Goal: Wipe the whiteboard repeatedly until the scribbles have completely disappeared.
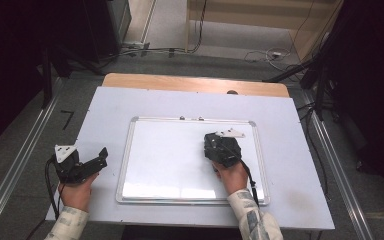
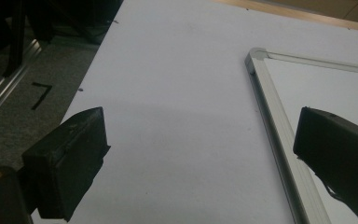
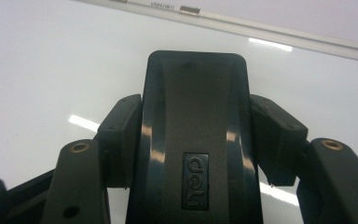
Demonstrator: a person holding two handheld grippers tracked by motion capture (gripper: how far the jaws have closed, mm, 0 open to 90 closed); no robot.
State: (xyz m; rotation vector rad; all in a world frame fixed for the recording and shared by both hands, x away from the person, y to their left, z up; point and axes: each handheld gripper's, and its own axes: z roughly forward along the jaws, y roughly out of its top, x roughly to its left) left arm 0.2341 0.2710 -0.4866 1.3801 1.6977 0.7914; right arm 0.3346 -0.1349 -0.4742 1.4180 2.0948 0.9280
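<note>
Whiteboard eraser (image 3: 195, 140), black and stamped with a small raised logo, sat clamped between the fingers (image 3: 121, 140) of your right gripper (image 1: 215, 145), its flat underside lying on the whiteboard (image 1: 170, 165) toward the board's upper right part. Going from the left: your left hand (image 1: 76, 192) held the left gripper (image 1: 100, 159) low over the bare bench (image 1: 105, 105), just beside the whiteboard's left frame and apart from it. Its fingers (image 2: 70, 158) stood wide with nothing between them; in the left gripper view one finger hung above the pale bench surface and the other over the board's silver rail (image 2: 272, 121), with the rounded top-left corner of the frame just ahead. A cable trailed from that gripper down past your wrist. At the centre, the whiteboard lay flat and square to the bench edge, its white face clean and glossy, with ceiling light glaring along the near edge. To the right, your right hand (image 1: 232, 175) rested over the board's right half, the gripper pointing away from you toward the far rail. In the right gripper view the fingers pressed on both long sides of the eraser, which pointed at the far frame (image 3: 270, 30) and stopped short of it. A strip of bare wood (image 1: 195, 82) showed along the bench's far edge.
</note>
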